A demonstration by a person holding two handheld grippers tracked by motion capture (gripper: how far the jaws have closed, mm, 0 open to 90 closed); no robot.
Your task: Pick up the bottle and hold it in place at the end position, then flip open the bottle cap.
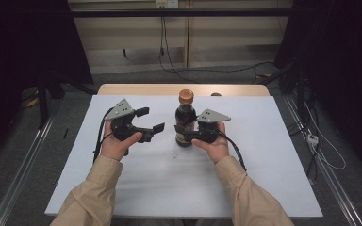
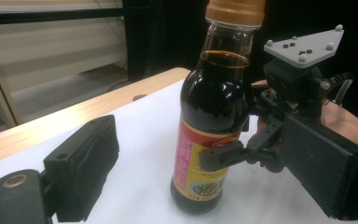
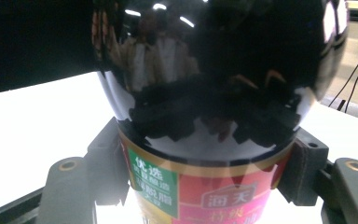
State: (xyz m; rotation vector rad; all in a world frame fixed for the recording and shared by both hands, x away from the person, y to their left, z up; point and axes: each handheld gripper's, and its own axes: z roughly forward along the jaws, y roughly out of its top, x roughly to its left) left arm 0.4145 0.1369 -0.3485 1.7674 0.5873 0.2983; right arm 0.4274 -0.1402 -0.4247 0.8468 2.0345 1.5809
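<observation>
Bottle (image 1: 185, 118) upright on the white sheet (image 1: 122, 183), mid-table, toward the far edge. Right gripper (image 1: 188, 134) clamped round the labelled lower body, a jaw pressed to each side in the right gripper view. Left gripper (image 1: 152, 120) just beside the bottle, jaws spread wide, holding nothing.

Likely trouble: smooth glass slipping or twisting between the pads under any lift or tilt, given the low grip and the full, heavy body above it. Tipping possible too if the left gripper comes in and knocks the neck. Leak unlikely while the cap (image 2: 235, 11) sits on.

Left gripper view gives the liquid level near the neck and the cap. Right gripper view gives jaw contact at the label (image 3: 200, 191), close up. High view gives the spacing between the two hands.
</observation>
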